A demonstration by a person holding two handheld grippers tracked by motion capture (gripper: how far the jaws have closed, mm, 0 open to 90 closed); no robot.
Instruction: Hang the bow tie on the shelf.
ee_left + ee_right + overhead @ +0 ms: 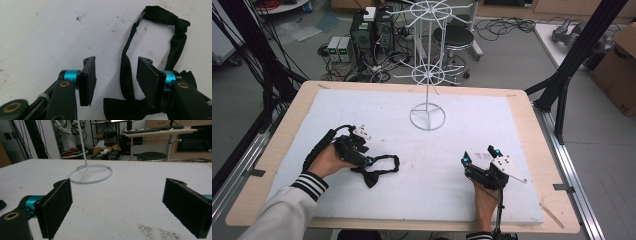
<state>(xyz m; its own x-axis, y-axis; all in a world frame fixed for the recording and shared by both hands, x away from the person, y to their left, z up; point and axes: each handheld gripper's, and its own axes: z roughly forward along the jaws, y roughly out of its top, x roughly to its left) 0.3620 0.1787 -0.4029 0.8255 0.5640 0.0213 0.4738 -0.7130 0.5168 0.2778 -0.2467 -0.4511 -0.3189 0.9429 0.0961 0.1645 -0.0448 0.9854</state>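
So you have one bow tie (pixel 377 170) on the surface (pixel 452 200), one white wire stand (pixel 427 116) farther back near the middle, and two grippers, one in each hand.

Your left gripper (pixel 368 161) is low over the bow tie at the left of the surface. In the left gripper view its fingers (pixel 88 80) stand partly apart, neither pad pressing on cloth. The bow tie (pixel 130 75) lies flat on the surface: its strap makes a loop that runs up from the bow at the bottom of that view, with one run of the strap passing between the two fingers, closer to the right-hand one. The bow itself lies just below the fingertips, partly under the right-hand finger. Nothing is gripped (the strap is merely between the pads).

Your right gripper (pixel 479 155) rests at the right of the surface, well apart from the bow tie. Its fingers (pixel 56 206) are spread wide with bare surface between them, and they point toward the stand's ring base (pixel 90 173), which sits some way ahead.
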